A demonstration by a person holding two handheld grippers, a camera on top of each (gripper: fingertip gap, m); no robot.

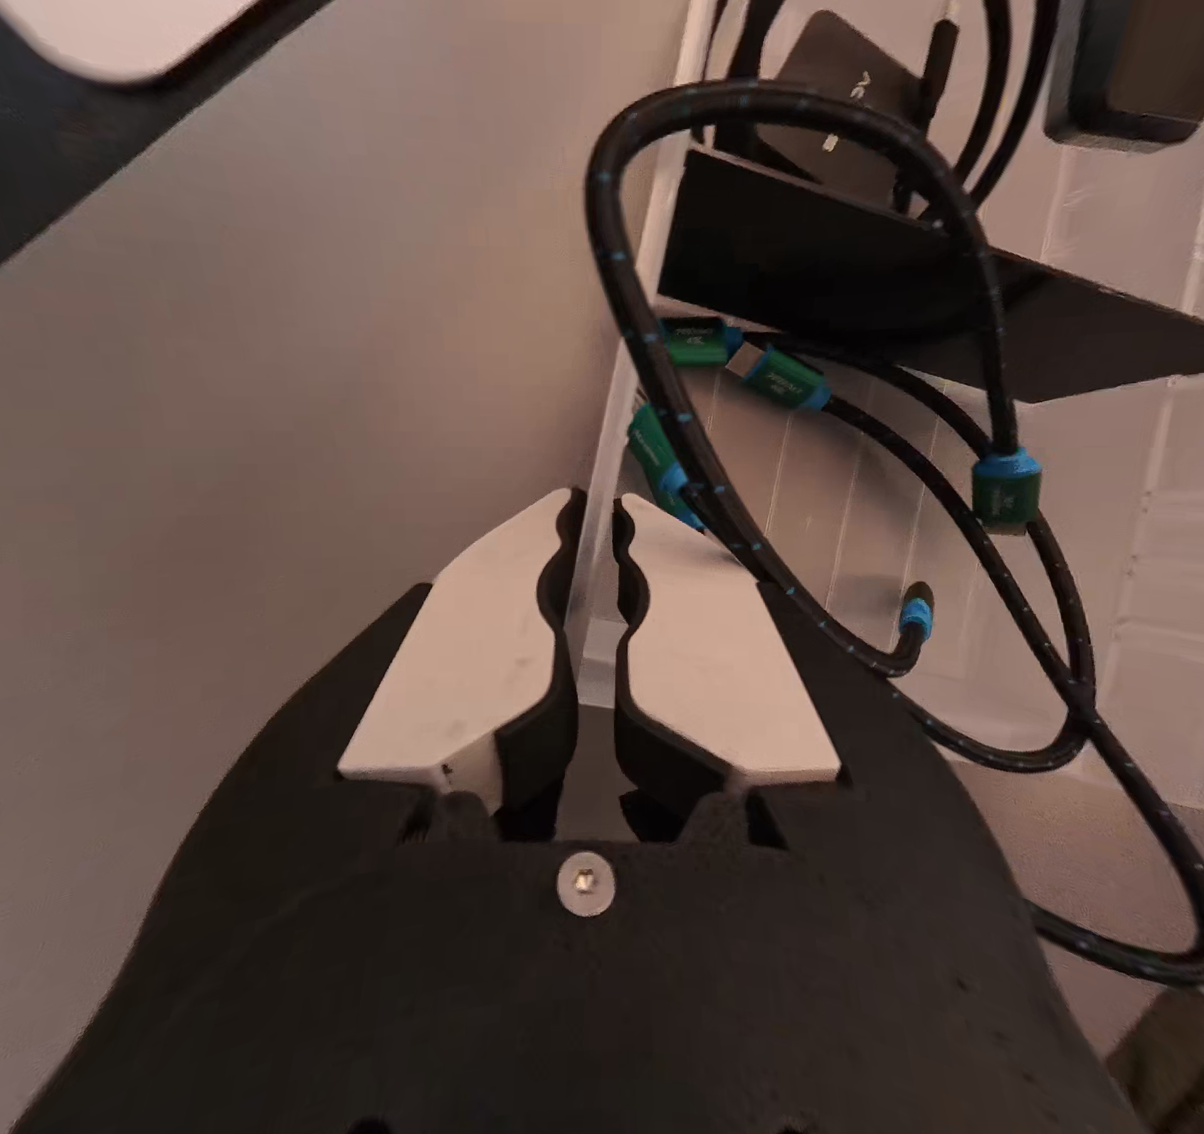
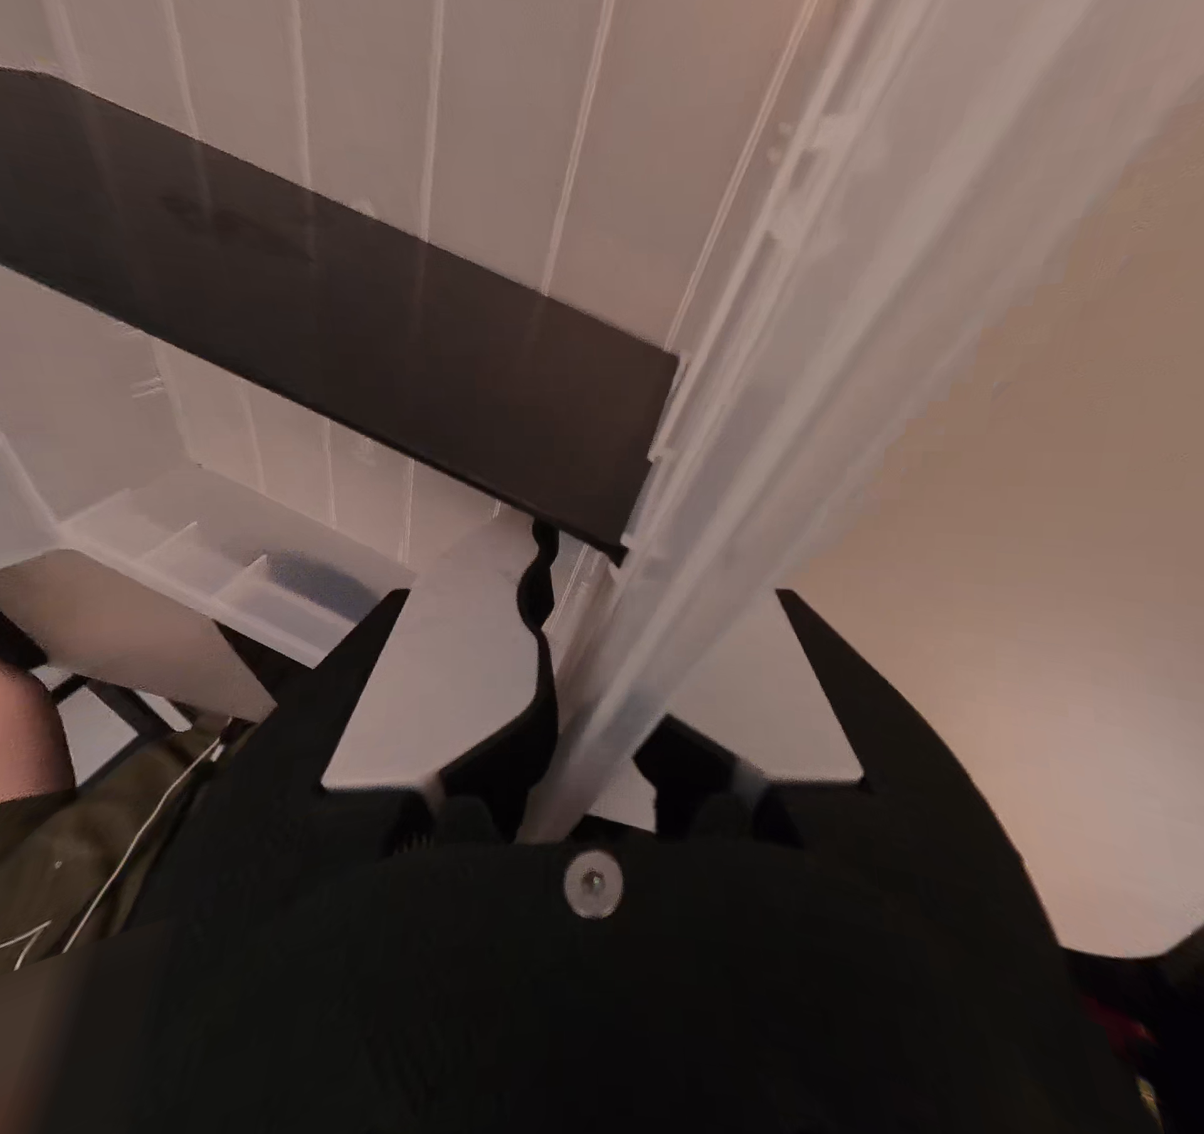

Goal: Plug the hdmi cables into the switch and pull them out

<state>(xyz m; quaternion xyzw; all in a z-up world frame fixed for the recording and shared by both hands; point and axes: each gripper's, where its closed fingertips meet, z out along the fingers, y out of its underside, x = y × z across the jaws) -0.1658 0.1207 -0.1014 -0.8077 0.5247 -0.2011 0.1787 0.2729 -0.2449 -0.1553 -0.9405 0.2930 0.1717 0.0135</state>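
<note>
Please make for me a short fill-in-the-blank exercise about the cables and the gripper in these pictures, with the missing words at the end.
1. Each HDMI plug has a ___ shell and a blue collar.
2. The braided cables are ___ with small blue flecks.
3. The left gripper has ___ fingers with black inner pads.

Missing words: green; black; white

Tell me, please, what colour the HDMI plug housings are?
Green with blue collars, on the HDMI plug housings; clearest in the left wrist view.
</note>
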